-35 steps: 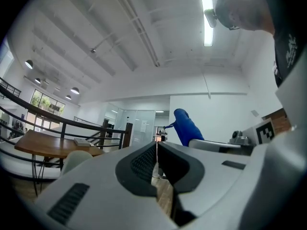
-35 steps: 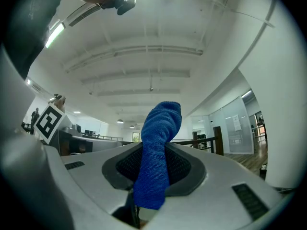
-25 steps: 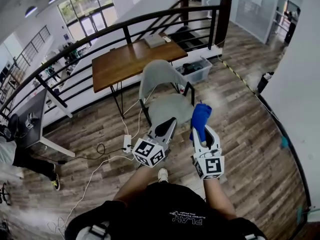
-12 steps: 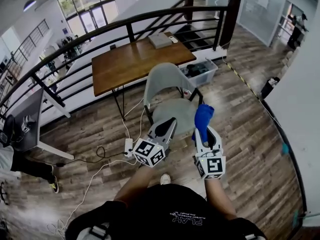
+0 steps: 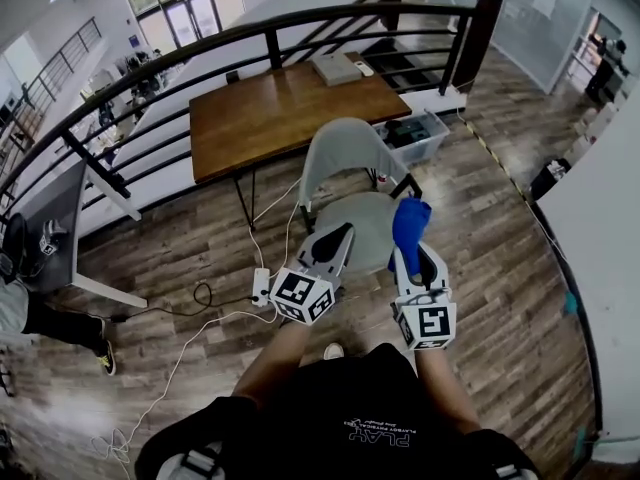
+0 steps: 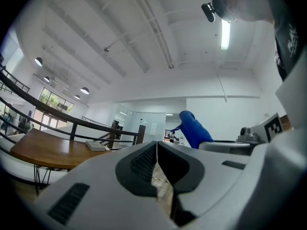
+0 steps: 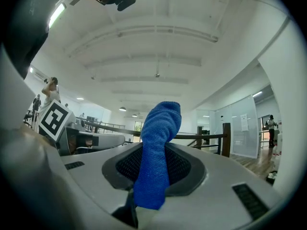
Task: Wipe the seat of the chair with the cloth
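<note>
A grey chair (image 5: 352,158) stands on the wood floor in front of me, its seat (image 5: 365,218) partly hidden behind both grippers. My right gripper (image 5: 410,253) is shut on a blue cloth (image 5: 408,226) (image 7: 157,152), which sticks up out of the jaws over the seat's right side. My left gripper (image 5: 338,236) (image 6: 157,150) is shut with nothing in it, held over the seat's front left. Both gripper views point upward at the ceiling. The cloth (image 6: 193,130) also shows in the left gripper view.
A brown wooden table (image 5: 285,108) stands behind the chair against a black railing (image 5: 250,38). A clear bin (image 5: 415,133) sits on the floor right of the chair. White cables and a power strip (image 5: 260,286) lie on the floor to the left. A desk (image 5: 50,233) stands at far left.
The head camera has shifted, so chair and table sit slightly lower and to the right. Both grippers stay over the seat, the right one still holding the cloth.
</note>
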Action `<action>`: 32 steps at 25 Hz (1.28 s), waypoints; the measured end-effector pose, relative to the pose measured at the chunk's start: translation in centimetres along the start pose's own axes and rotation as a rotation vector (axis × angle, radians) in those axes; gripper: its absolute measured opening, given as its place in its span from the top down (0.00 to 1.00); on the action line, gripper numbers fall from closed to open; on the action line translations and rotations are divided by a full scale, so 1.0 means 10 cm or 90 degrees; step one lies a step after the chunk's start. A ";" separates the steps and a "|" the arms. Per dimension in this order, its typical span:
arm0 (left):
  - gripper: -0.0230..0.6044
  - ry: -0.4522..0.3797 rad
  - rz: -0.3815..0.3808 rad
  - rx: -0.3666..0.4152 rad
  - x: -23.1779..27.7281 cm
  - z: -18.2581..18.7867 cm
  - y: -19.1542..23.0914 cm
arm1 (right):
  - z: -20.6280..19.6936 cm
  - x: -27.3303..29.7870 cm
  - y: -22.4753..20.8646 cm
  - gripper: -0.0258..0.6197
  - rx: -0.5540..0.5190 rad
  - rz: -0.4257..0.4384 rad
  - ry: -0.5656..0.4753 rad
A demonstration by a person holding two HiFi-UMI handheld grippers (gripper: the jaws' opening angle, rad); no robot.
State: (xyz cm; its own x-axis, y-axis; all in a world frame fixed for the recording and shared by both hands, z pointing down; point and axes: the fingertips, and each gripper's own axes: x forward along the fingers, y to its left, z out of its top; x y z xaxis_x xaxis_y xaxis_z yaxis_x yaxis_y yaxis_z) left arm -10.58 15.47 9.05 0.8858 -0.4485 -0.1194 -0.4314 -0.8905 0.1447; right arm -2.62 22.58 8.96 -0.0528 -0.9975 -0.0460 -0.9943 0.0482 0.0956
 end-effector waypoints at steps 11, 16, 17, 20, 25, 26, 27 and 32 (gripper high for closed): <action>0.95 0.053 0.065 0.035 0.69 -0.27 0.46 | -0.28 0.81 -0.51 0.79 0.025 0.051 0.015; 0.95 0.044 0.120 -0.013 1.10 -0.34 0.74 | -0.44 1.28 -0.87 0.79 0.033 0.102 0.026; 0.95 0.042 0.133 -0.019 1.16 -0.35 0.80 | -0.47 1.37 -0.93 0.79 0.039 0.112 0.027; 0.95 0.060 0.169 0.018 1.36 -0.41 0.91 | -0.58 1.62 -1.08 0.79 0.057 0.144 0.032; 0.95 0.090 0.208 0.044 1.64 -0.51 0.98 | -0.73 1.93 -1.17 0.79 0.088 0.202 0.042; 0.95 0.094 0.218 0.042 1.67 -0.52 1.01 | -0.74 1.98 -1.17 0.79 0.091 0.214 0.043; 0.95 0.097 0.230 0.038 1.68 -0.53 1.04 | -0.75 2.02 -1.17 0.79 0.094 0.227 0.044; 0.95 0.122 0.273 0.026 1.68 -0.67 1.19 | -0.86 2.20 -1.13 0.79 0.105 0.279 0.059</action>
State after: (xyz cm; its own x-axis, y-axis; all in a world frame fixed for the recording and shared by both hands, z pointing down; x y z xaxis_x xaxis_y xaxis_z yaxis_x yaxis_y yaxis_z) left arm 0.31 -2.09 15.33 0.6401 -0.7578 0.1267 -0.7683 -0.6320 0.1014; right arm 8.21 -0.30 15.47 -0.4695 -0.8813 0.0527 -0.8820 0.4656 -0.0726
